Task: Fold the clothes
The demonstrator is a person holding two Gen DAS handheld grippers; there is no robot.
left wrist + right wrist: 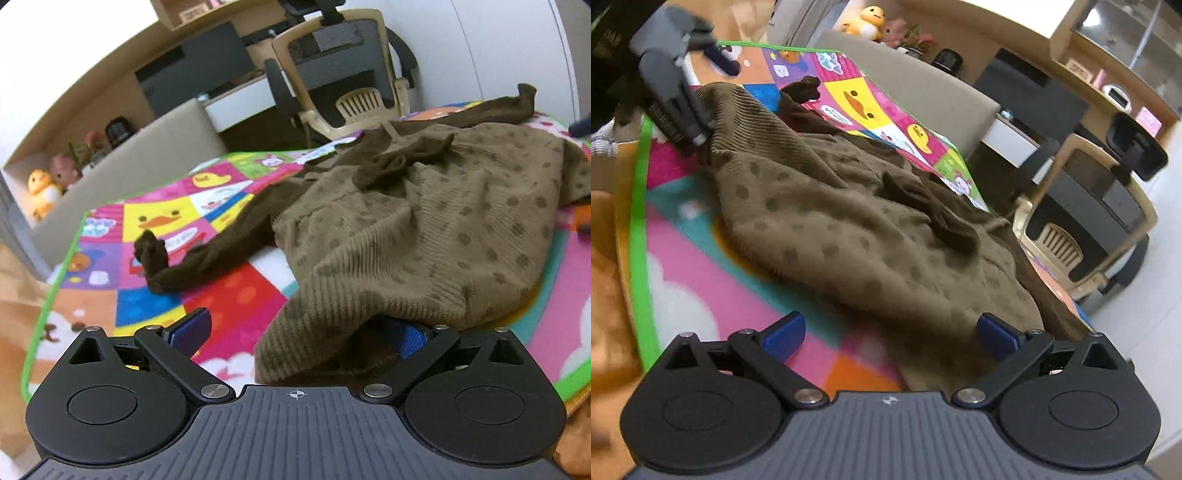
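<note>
The left gripper (295, 334) sits at the near hem of a brown polka-dot knit sweater (424, 229). Its jaws are spread wide, and the ribbed hem drapes over the right-hand blue pad while the other pad is bare, so nothing is pinched. The right gripper (888, 334) hovers at the opposite hem corner, jaws likewise spread, with one blue pad against the knit edge and the other over the bare cartoon play mat (701, 258).

The sweater lies crumpled and bunched on the mat rather than flat. One dark sleeve (207, 254) trails out to the side, the other sleeve (495, 110) runs toward the far edge, and a dark bow (399, 158) sits near the collar.

The knit looks loose and stretchy. If either pair of jaws closes on only the top layer, I judge the lower layer would drag behind and any fold would come out skewed. The hem resting on a single pad could also slide off when lifted, and a pad may snag the ribbing. The trailing sleeve could get trapped under the body if the body is folded over it.

Farther off stand an office chair (351, 74) and plush toys (871, 20).

No brand or label is readable. The mat's speech bubbles and a small box on the far shelf carry marks too blurred to read.
</note>
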